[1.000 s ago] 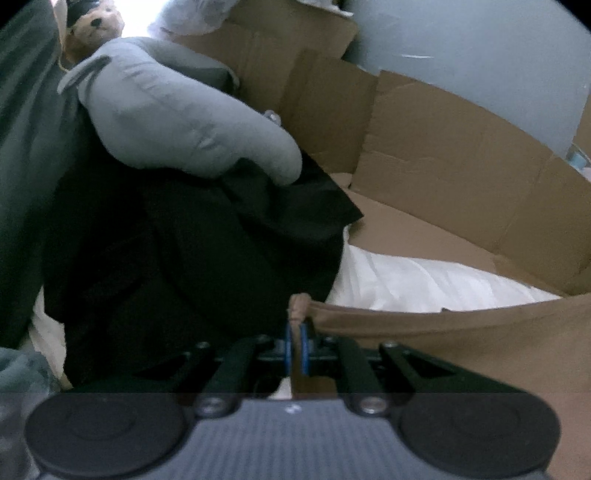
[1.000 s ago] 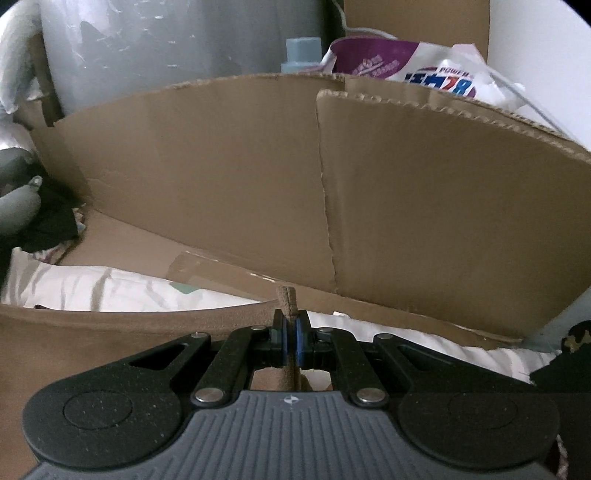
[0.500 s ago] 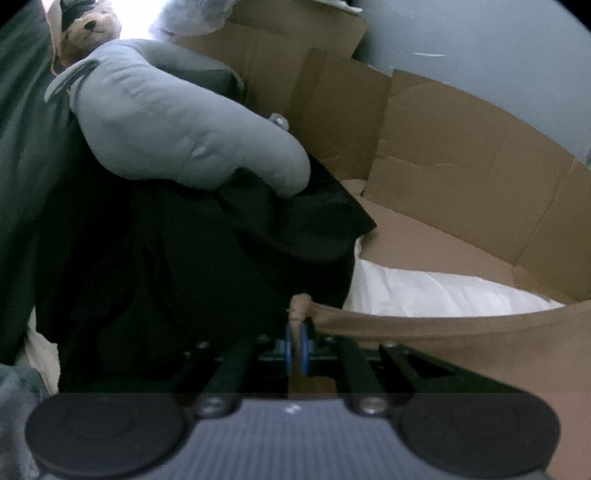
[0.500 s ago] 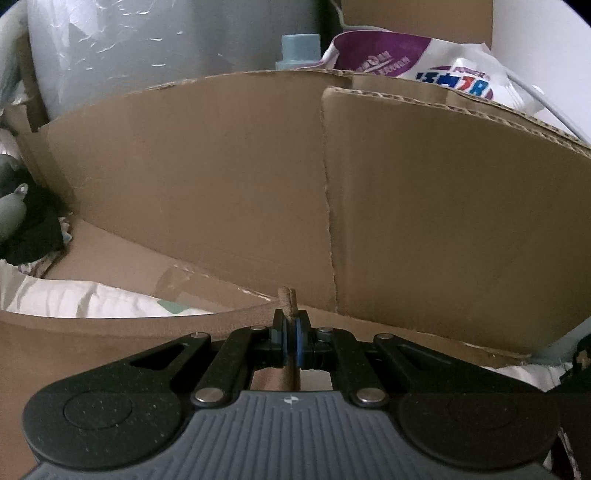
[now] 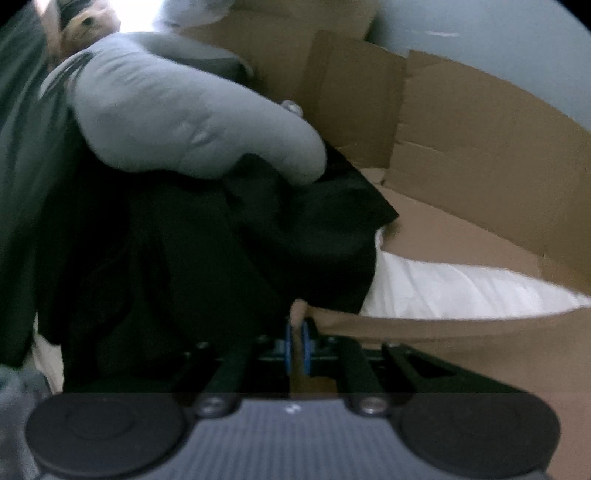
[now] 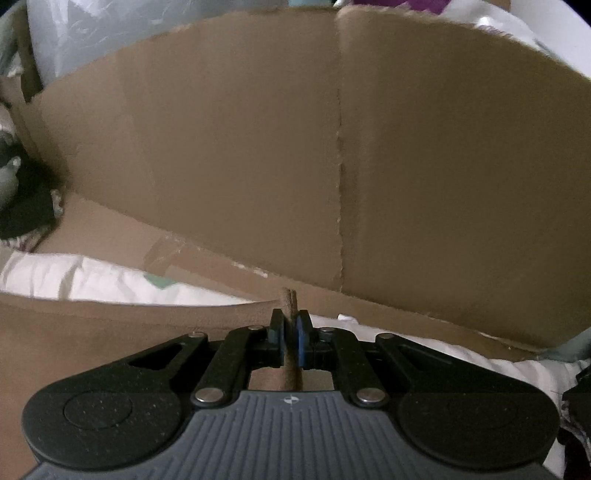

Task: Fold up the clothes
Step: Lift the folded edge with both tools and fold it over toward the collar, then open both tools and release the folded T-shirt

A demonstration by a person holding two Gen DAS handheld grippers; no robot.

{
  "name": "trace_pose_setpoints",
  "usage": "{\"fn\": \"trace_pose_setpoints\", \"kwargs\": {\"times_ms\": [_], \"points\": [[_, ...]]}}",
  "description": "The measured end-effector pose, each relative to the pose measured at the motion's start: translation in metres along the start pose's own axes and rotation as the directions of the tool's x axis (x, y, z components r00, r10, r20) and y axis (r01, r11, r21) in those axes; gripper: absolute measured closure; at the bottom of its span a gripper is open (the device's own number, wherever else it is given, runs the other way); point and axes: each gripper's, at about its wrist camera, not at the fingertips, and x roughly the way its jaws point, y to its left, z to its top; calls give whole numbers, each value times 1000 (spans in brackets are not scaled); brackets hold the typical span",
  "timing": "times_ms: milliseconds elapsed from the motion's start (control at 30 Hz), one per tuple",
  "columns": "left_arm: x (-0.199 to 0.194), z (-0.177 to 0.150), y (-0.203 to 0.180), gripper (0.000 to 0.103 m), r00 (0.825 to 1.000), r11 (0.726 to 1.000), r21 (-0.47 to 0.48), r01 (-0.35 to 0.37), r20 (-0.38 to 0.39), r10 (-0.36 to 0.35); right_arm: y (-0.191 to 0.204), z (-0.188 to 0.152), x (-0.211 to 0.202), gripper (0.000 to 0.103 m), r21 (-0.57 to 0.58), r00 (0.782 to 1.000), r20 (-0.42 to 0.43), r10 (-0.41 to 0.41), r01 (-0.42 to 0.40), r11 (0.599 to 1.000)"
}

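A brown garment (image 5: 443, 354) hangs stretched between my two grippers, its top edge running rightward from the left one. My left gripper (image 5: 297, 332) pinches one corner between its blue pads, a small tuft poking out above them. The same brown garment (image 6: 92, 339) fills the lower left of the right wrist view. There my right gripper (image 6: 290, 328) clamps the other corner, the cloth standing up between the pads. Both pairs of jaws are opening slightly, with the cloth still pressed between them.
A black clothing pile (image 5: 221, 258) lies ahead of the left gripper, a grey plush toy (image 5: 177, 122) on it. White bedding (image 5: 461, 291) lies under the garment. Cardboard walls (image 6: 221, 147) stand close ahead. A teddy bear (image 5: 85, 22) sits far left.
Both grippers have sunk and moved forward with the brown garment. The cardboard wall and the black pile now loom larger. The pads stand a touch wider apart.
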Motion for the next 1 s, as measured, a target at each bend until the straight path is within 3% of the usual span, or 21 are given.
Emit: {"fn": "trace_pose_setpoints", "kwargs": {"times_ms": [133, 200, 267, 333, 667, 833, 1000], "points": [[-13, -6, 0, 82, 1000, 1000, 9, 9, 8, -9, -16, 2, -20, 95, 41, 999, 46, 28, -30, 999], [-23, -12, 1, 81, 1000, 1000, 19, 22, -3, -22, -25, 0, -36, 81, 51, 997, 71, 42, -45, 998], [-34, -18, 3, 71, 1000, 999, 21, 31, -4, -31, -34, -4, -51, 73, 61, 995, 83, 53, -58, 996], [-47, -25, 6, 63, 999, 999, 15, 41, -4, -41, -39, -13, -67, 73, 62, 995, 84, 55, -60, 996], [-100, -76, 21, 60, 996, 997, -48, 66, -51, -69, -49, -66, -120, 70, 33, 996, 26, 81, -82, 996], [-120, -112, 23, 54, 997, 998, -40, 48, -61, -51, -59, -96, -136, 65, 96, 997, -7, 83, -82, 992], [-133, -147, 17, 55, 992, 998, -18, 66, -107, -68, -63, -125, -151, 65, 123, 996, -32, 85, -80, 989]]}}
